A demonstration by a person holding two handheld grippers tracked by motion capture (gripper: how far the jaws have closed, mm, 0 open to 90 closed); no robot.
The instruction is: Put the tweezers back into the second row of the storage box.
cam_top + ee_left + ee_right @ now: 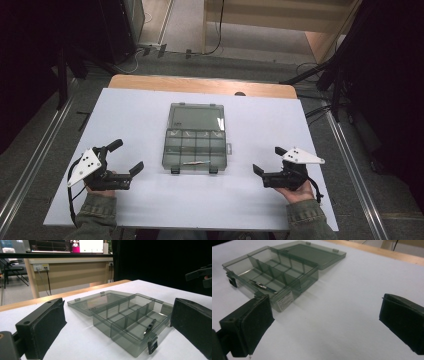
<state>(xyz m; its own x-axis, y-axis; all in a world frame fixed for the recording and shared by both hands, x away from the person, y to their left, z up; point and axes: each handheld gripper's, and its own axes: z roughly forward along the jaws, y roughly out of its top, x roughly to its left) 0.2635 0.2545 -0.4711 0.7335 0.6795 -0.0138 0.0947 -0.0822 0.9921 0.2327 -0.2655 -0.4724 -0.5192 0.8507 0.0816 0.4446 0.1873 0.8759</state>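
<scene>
So the clear grey box [195,145] is parked dead centre on the white bench [150,200], lid flung back flat on the far side, which leaves all the little compartments wide open from above. It looks set up that way so the small metal clip [196,162] lying in the long front compartment can be reached without anything being lifted first. In the right gripper view the same clip [265,287] can be seen resting on the floor of that compartment, near the latch end.

Nothing is held at the moment. The left hand-held gripper [126,159] is kept low just left of the box with its jaws spread wide, and the right hand-held gripper [269,161] is mirrored on the other side, jaws equally far apart and empty. Both are pointed inward at the box, apart from it.

Not much is in the way: the bench around the box is bare. The dividers and the front wall with its two black latches [175,170] would probably be the fiddly bit, since the clip is boxed in low behind them.
</scene>
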